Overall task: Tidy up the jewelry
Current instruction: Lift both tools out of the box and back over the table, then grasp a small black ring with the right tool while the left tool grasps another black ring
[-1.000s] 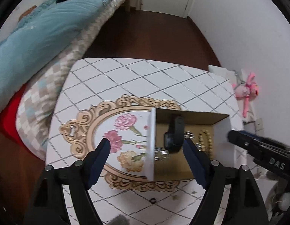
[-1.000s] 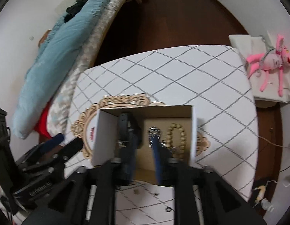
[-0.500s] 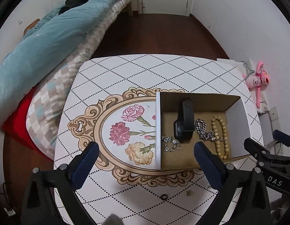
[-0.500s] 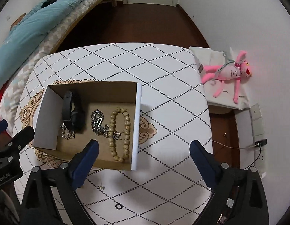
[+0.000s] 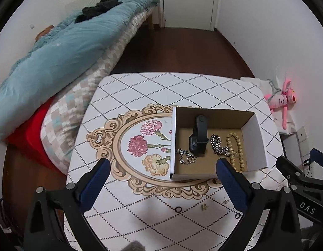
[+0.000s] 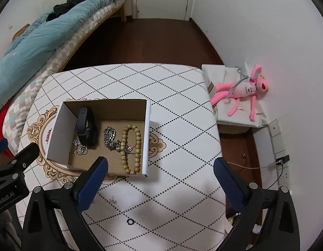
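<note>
An open cardboard box (image 5: 172,146) (image 6: 146,138) stands on the patterned table. Inside lie a black watch (image 5: 200,136) (image 6: 86,128), a silver chain (image 5: 217,144) (image 6: 110,137), a sparkly bracelet (image 5: 185,156) (image 6: 79,147) and a tan bead bracelet (image 5: 236,150) (image 6: 130,148). Small black rings (image 5: 178,209) (image 6: 130,222) and tiny earrings (image 5: 203,207) (image 6: 112,200) lie loose on the table in front of the box. My left gripper (image 5: 161,179) is open and empty above the table's near side. My right gripper (image 6: 160,177) is open and empty, to the right of the box.
A bed with a blue quilt (image 5: 56,56) borders the table's left side. A pink plush toy (image 6: 243,90) lies on a white low stand at the right, by the wall. Cables and a socket (image 6: 282,159) sit at the right wall. Dark wood floor lies beyond the table.
Both grippers have pulled back and up from the box and opened wide. The right gripper was narrow inside the box a second ago and is now outside it.
</note>
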The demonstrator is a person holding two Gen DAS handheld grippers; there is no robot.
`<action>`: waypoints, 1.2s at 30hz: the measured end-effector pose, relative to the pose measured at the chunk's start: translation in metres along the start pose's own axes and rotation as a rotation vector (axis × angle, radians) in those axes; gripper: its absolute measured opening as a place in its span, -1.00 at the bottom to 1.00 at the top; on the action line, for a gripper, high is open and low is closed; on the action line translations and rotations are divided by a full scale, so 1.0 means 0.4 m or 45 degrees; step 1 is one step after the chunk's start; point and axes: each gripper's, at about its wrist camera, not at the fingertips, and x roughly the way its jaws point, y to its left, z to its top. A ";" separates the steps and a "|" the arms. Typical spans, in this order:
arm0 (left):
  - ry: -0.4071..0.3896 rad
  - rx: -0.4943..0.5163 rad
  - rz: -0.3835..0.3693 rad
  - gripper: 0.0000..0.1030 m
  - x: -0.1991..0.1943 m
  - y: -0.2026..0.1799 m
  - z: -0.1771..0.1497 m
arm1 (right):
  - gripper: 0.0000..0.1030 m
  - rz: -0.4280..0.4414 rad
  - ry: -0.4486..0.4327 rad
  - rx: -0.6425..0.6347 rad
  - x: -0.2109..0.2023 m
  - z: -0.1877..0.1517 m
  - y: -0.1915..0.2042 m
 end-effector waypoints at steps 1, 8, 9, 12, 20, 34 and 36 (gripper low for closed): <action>-0.012 0.004 0.006 1.00 -0.010 -0.001 -0.003 | 0.99 -0.004 -0.008 0.002 -0.008 -0.005 -0.003; -0.101 0.019 -0.017 1.00 -0.111 -0.013 -0.014 | 1.00 -0.020 -0.115 0.034 -0.114 -0.038 -0.020; -0.112 0.019 -0.029 1.00 -0.127 -0.014 -0.013 | 1.00 -0.023 -0.128 0.035 -0.129 -0.040 -0.020; -0.142 0.018 -0.042 1.00 -0.167 -0.014 -0.013 | 1.00 -0.030 -0.177 0.044 -0.179 -0.047 -0.025; -0.197 0.002 -0.074 1.00 -0.247 -0.008 -0.018 | 1.00 -0.022 -0.256 0.092 -0.275 -0.058 -0.052; -0.092 0.008 0.087 1.00 -0.130 0.003 -0.088 | 1.00 0.066 -0.137 0.096 -0.220 -0.106 -0.044; -0.048 0.014 0.111 1.00 -0.087 0.011 -0.116 | 1.00 0.088 -0.057 0.087 -0.152 -0.135 -0.034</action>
